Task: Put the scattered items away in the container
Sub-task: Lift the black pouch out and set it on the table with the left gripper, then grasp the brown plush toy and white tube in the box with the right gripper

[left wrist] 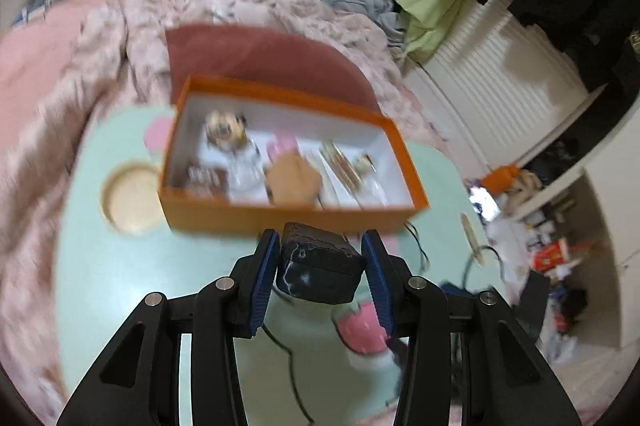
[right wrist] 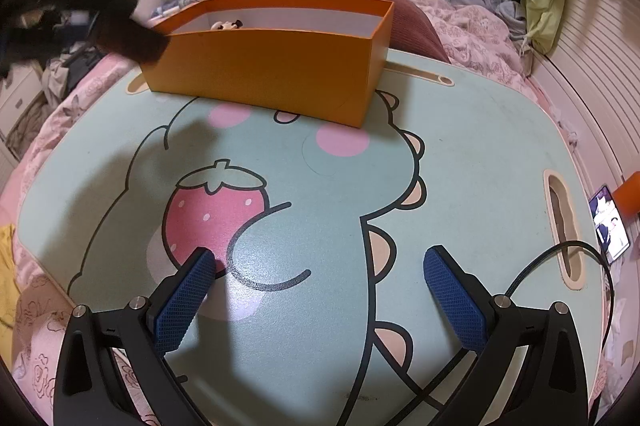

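My left gripper (left wrist: pixel 320 258) is shut on a small black case with white marbling (left wrist: pixel 320 272), held above the mint-green lap table (left wrist: pixel 132 286), just in front of the orange box (left wrist: pixel 292 218). The box holds several items, among them a small dog figure (left wrist: pixel 226 129) and a tan piece (left wrist: pixel 294 177); the view is blurred. In the right wrist view the orange box (right wrist: pixel 272 73) stands at the table's far side. The left gripper shows there as a dark blur (right wrist: pixel 120 29) at the box's left end. My right gripper (right wrist: pixel 316 282) is open and empty, low over the table's cartoon print (right wrist: pixel 216 214).
The lap table (right wrist: pixel 480 153) rests on a bed with pink bedding (left wrist: pixel 100 37) and a dark red cushion (left wrist: pixel 260 53). A black cable (right wrist: pixel 560 258) runs by the table's handle slot (right wrist: pixel 564 226). A round cup recess (left wrist: pixel 132 197) lies left of the box. Clothes and clutter lie to the right.
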Tool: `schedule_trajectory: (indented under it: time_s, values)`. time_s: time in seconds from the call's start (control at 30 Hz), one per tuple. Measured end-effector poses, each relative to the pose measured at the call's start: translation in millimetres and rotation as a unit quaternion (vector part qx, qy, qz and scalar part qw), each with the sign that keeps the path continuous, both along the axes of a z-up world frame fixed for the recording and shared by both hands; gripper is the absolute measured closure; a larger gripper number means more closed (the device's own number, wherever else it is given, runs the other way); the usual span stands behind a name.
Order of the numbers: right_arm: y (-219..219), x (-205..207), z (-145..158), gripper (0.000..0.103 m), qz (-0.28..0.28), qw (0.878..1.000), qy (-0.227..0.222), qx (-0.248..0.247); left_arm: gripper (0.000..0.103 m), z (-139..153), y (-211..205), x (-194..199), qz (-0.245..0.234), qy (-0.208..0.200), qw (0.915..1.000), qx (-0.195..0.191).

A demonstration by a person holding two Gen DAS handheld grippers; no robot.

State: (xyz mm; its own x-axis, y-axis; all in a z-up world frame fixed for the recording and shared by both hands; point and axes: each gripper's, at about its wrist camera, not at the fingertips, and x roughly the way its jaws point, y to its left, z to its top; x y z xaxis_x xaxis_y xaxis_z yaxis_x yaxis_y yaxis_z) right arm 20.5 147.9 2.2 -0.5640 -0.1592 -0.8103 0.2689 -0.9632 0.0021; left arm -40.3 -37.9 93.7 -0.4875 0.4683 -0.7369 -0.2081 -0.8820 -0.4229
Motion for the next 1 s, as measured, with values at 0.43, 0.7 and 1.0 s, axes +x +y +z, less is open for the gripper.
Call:
schedule_trajectory:
  time_s: [0.43,0.7,1.0]
  values:
    - [0.4,-0.5,0.0,0.0,0.0,1.0,0.0,0.0,0.047,-51.4,-8.8,21.7,0.087,0.035,0.9955,0.014]
    - [7.8,-2.7,34.6,0.022,-0.016,0.999,0.034,-0.015,0.034,-59.2,-41.7,68.1,0.178,0.087,0.98,0.011]
    - [-48.5,-107.2,101.2,0.022,0.063,0.996,0.0,-0.058,0.034,-78.1,-38.8,75.6,0.192,0.081,0.9779,-0.018]
